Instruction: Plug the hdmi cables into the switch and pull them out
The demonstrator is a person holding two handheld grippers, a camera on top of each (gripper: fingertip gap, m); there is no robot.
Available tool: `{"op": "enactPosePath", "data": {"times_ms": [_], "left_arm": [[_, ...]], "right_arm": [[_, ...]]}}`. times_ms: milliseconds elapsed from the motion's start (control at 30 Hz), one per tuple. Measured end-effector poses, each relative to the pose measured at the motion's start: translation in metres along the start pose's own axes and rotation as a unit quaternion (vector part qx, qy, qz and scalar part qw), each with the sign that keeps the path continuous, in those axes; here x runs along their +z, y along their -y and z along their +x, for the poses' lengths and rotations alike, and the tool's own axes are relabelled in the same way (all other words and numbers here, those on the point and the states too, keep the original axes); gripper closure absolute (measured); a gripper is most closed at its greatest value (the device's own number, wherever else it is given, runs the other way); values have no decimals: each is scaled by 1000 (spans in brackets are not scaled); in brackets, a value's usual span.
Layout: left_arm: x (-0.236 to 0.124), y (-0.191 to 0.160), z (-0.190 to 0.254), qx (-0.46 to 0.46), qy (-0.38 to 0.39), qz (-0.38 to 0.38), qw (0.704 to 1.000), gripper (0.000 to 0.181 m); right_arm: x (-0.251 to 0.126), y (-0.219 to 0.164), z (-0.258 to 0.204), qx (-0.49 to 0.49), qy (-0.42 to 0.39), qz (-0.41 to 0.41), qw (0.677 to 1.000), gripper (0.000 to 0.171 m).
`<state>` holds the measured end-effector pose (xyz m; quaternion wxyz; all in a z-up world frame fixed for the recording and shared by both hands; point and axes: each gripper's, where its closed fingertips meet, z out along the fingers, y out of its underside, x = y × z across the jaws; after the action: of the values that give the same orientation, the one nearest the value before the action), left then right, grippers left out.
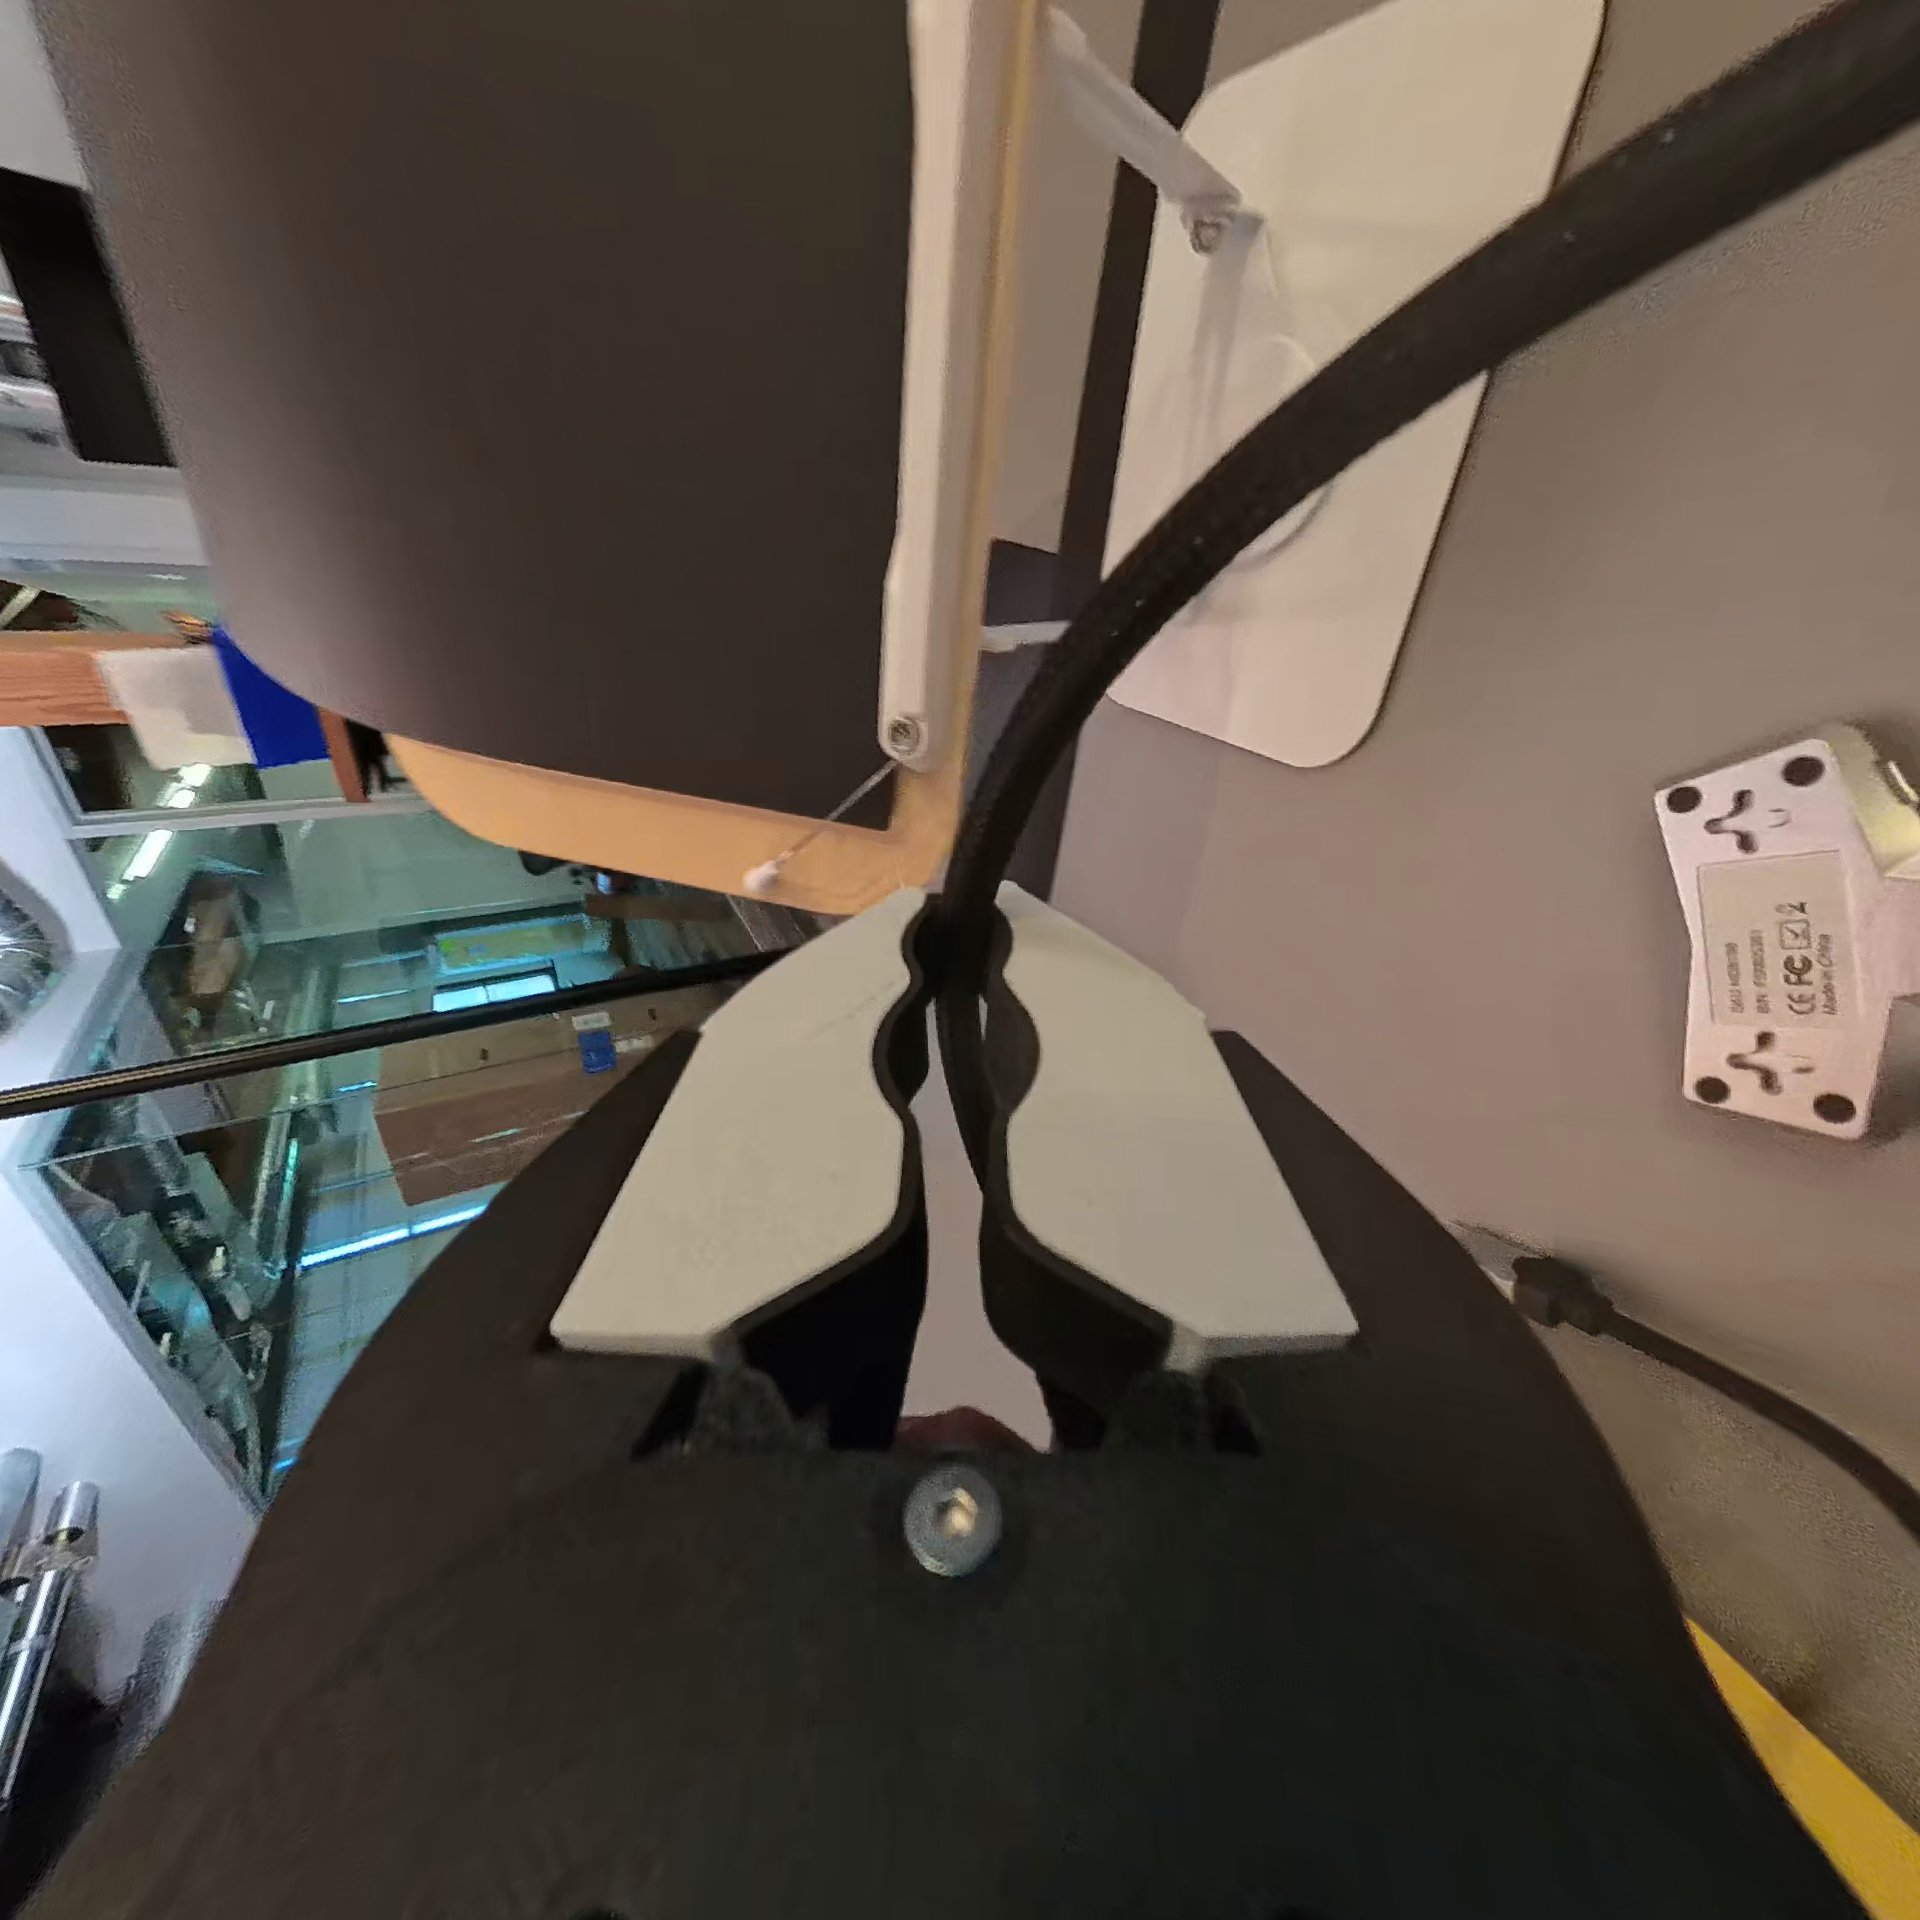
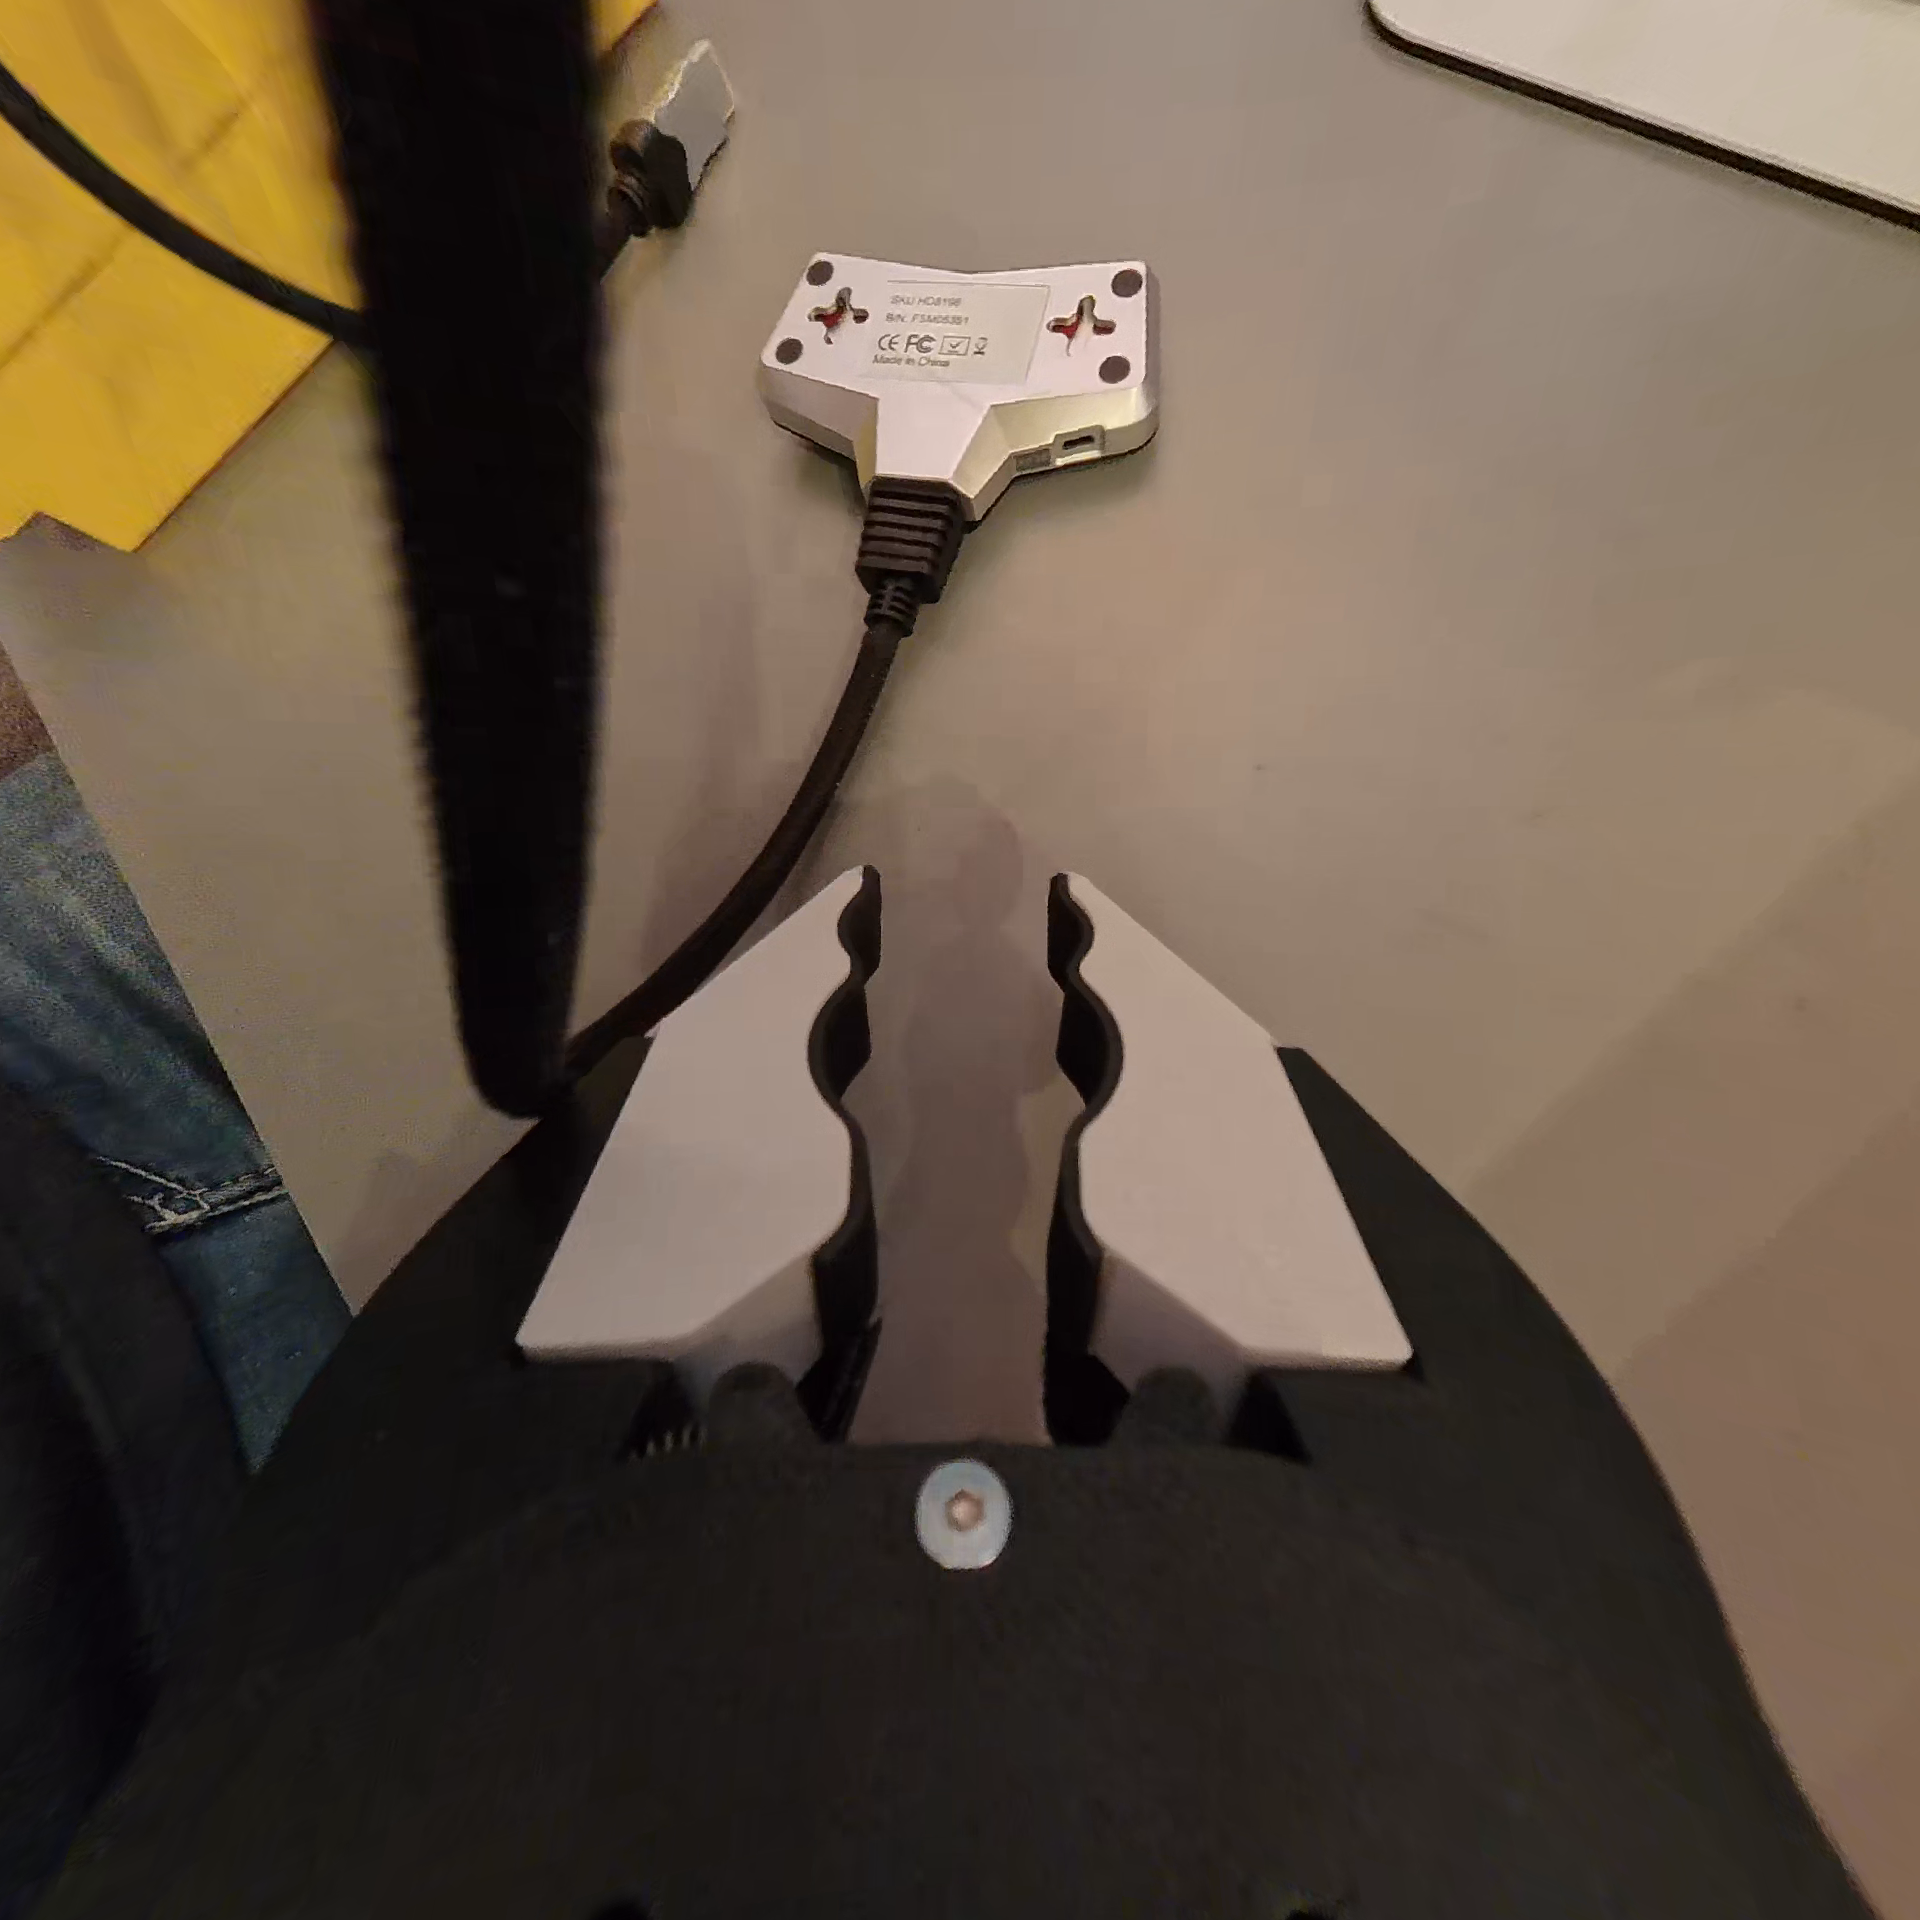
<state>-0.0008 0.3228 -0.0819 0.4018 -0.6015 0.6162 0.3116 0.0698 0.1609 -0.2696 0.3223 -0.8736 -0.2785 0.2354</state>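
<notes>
HDMI cable (image 1: 1195, 540), black and braided, sits pinched between the fingertips of the left gripper (image 1: 954, 940), which is closed hard around it, and from there it arcs away up to the right. It bends in a smooth curve, so it looks springy rather than limp, light, with a grippy woven skin; the better hold is likely the moulded plug, not the cord. Its plug is out of sight. The right gripper (image 2: 964, 904) hangs above the table with its fingers parted and nothing between them, lined up on the switch (image 2: 961, 358). That switch, a small silver box lying label-side up on the grey table (image 2: 1455, 727), looks light enough to skid when pushed. One black lead (image 2: 831, 790) runs from its near end towards the gripper. Farther left, a second plug (image 2: 655, 166) lies loose beside a yellow sheet (image 2: 156, 343). A white mat (image 2: 1714, 94) sits far right. Beyond the table, the left wrist view shows glass shelving (image 1: 260, 1091).
</notes>
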Motion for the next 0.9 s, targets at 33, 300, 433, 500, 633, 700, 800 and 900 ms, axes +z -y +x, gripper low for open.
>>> {"op": "enactPosePath", "data": {"times_ms": [33,300,433,500,633,700,800,900], "left_arm": [[8,-5,7,-1,-11,-10,1000,177],[71,-56,76,-40,-141,-96,985,178],[92,-83,108,-72,-200,-143,967,178],[98,-97,124,-83,-229,-169,955,178],[103,-123,150,-122,-283,-218,926,177],[103,-133,160,-146,-310,-235,909,176],[104,-139,163,-194,-330,-229,895,169],[104,-136,155,-237,-335,-198,890,164]], "right_arm": [[-1,0,1,2,-1,1,1000,141],[-2,0,4,5,1,3,1000,140],[0,-1,3,5,3,1,1000,140],[0,-1,3,5,4,1,1000,140],[1,-1,2,5,6,-1,1000,140],[2,-1,1,4,8,-2,1000,140],[2,-1,0,2,9,-3,1000,140],[2,-1,0,3,8,-1,1000,140]]}}
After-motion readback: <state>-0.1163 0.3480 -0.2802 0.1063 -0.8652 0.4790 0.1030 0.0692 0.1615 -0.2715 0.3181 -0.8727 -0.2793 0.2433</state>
